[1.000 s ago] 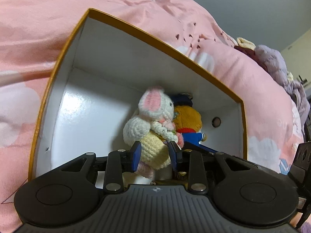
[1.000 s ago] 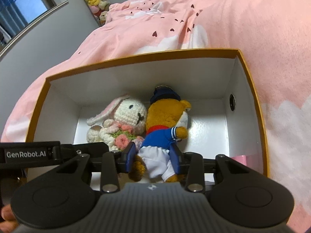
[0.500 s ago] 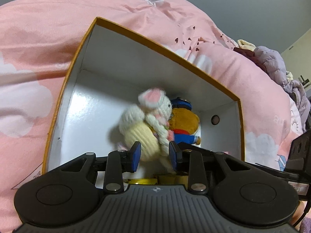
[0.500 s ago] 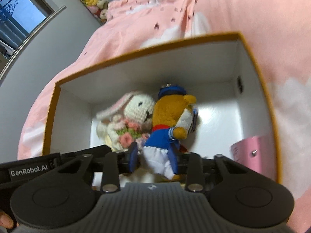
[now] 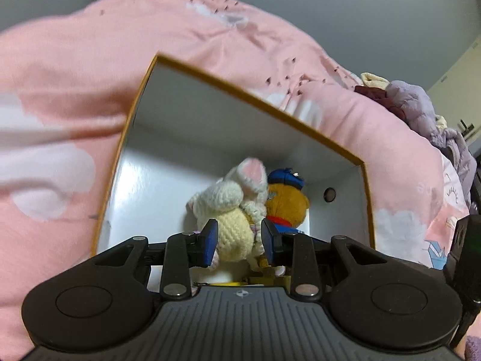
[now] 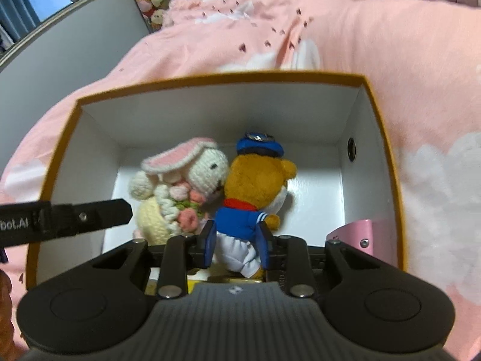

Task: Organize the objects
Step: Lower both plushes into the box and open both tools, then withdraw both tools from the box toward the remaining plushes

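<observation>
A white crocheted bunny with pink ears lies in an orange-rimmed white box, beside a brown bear in a blue sailor suit and cap. My left gripper is raised above the box with its jaws parted around the bunny's yellow body as seen from here. In the right wrist view the bunny and the bear lie side by side in the box. My right gripper has its jaws parted around the bear's white trousers; whether the pads touch is unclear.
The box sits on a bed with a pink quilt. A pink object stands in the box's near right corner. Something yellow lies at the box's near edge. Purple clothes are piled at the far right. The left gripper's body crosses the right view.
Both grippers have drawn back and up from the box. The bunny and bear stay lying in the box and look smaller. The jaws look slightly wider apart.
</observation>
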`<state>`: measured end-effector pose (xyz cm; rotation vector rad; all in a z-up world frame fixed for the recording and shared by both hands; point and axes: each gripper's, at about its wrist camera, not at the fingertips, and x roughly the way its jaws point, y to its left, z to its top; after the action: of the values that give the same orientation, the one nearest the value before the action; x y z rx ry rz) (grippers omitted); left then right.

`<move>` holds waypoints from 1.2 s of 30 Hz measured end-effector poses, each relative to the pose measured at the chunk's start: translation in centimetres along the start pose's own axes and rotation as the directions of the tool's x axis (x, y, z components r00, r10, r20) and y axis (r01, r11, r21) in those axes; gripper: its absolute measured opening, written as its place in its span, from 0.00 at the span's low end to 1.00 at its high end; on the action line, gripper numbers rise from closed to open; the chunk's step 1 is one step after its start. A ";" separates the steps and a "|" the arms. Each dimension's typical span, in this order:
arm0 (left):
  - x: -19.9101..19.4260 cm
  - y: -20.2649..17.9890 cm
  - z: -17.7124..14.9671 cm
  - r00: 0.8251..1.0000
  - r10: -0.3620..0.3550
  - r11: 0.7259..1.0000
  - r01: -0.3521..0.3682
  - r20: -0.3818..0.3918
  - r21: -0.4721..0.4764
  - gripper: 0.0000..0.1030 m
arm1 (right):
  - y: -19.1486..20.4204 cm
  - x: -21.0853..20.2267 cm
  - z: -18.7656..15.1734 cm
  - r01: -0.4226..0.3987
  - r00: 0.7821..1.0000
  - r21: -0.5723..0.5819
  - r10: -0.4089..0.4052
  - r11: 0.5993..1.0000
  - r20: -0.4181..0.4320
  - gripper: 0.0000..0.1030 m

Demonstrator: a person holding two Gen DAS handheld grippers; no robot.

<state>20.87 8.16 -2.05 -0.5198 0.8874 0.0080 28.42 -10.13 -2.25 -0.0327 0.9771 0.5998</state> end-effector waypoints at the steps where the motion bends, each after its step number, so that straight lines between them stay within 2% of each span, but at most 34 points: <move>1: -0.7 -0.4 -0.1 1.000 -0.002 1.000 0.001 0.019 0.026 0.34 | 0.1 -0.6 -0.2 -0.004 1.000 -0.011 0.004 1.000 0.015 0.30; 3: -2.4 -1.5 -0.6 0.997 -0.012 0.995 0.005 0.078 0.095 0.34 | 0.5 -2.0 -0.7 -0.023 0.999 -0.031 0.024 0.999 0.046 0.37; 7: -6.0 -3.0 -2.4 0.982 -0.076 0.980 0.042 0.172 0.194 0.34 | 1.2 -5.2 -2.3 -0.078 0.987 -0.054 0.085 0.995 0.134 0.40; 12: -10.0 -4.6 -4.9 0.975 -0.114 0.955 0.054 0.192 0.293 0.38 | 2.4 -9.0 -5.4 -0.083 0.965 -0.104 0.106 0.991 0.240 0.40; 13: -10.6 -4.7 -5.5 0.973 -0.117 0.948 0.050 0.198 0.313 0.41 | 2.8 -9.8 -6.2 -0.080 0.957 -0.122 0.110 0.989 0.267 0.41; 14: -11.1 -4.9 -6.2 0.972 -0.117 0.941 0.044 0.202 0.336 0.50 | 3.0 -10.4 -7.0 -0.075 0.952 -0.134 0.111 0.988 0.285 0.41; 15: -11.6 -5.0 -7.0 0.972 -0.115 0.932 0.034 0.204 0.361 0.53 | 3.2 -10.9 -7.9 -0.070 0.948 -0.142 0.110 0.987 0.299 0.41; 18: -12.8 -4.6 -9.4 0.977 -0.125 0.912 0.044 0.174 0.407 0.54 | 3.4 -11.9 -10.3 -0.049 0.948 -0.149 0.093 0.988 0.303 0.41; 21: -12.9 -3.5 -11.4 0.986 -0.113 0.932 0.063 0.121 0.356 0.56 | 3.5 -12.2 -13.0 -0.021 0.955 -0.143 0.062 0.989 0.289 0.43; 23: -12.5 -2.4 -12.4 0.992 -0.089 0.956 0.061 0.085 0.287 0.57 | 3.3 -12.1 -14.6 -0.027 0.963 -0.133 0.061 0.991 0.264 0.47; 25: -11.9 -1.0 -13.3 0.993 -0.105 0.976 0.092 0.055 0.197 0.59 | 3.3 -11.4 -16.1 -0.009 0.973 -0.145 0.043 0.989 0.229 0.47; 27: -11.1 0.3 -14.2 0.994 -0.110 0.988 0.107 0.022 0.107 0.66 | 3.3 -10.5 -17.5 0.022 0.980 -0.171 0.013 0.985 0.198 0.47; 30: -9.5 1.2 -15.3 0.997 -0.068 0.996 0.069 -0.028 0.052 0.67 | 3.3 -9.3 -19.1 0.044 0.984 -0.195 -0.009 0.980 0.178 0.47; 34: -7.4 2.4 -16.5 0.997 -0.054 0.999 0.053 -0.063 -0.013 0.67 | 3.0 -8.1 -19.6 0.022 0.988 -0.176 0.005 0.984 0.151 0.47; 36: -6.6 3.3 -16.8 0.996 -0.042 0.996 0.035 -0.083 -0.079 0.67 | 2.8 -8.1 -19.4 0.018 0.989 -0.166 0.007 0.986 0.149 0.47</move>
<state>3.50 5.05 -7.26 -0.6133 0.9621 -0.0146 8.80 -17.11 -6.36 -0.1381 0.7794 0.6683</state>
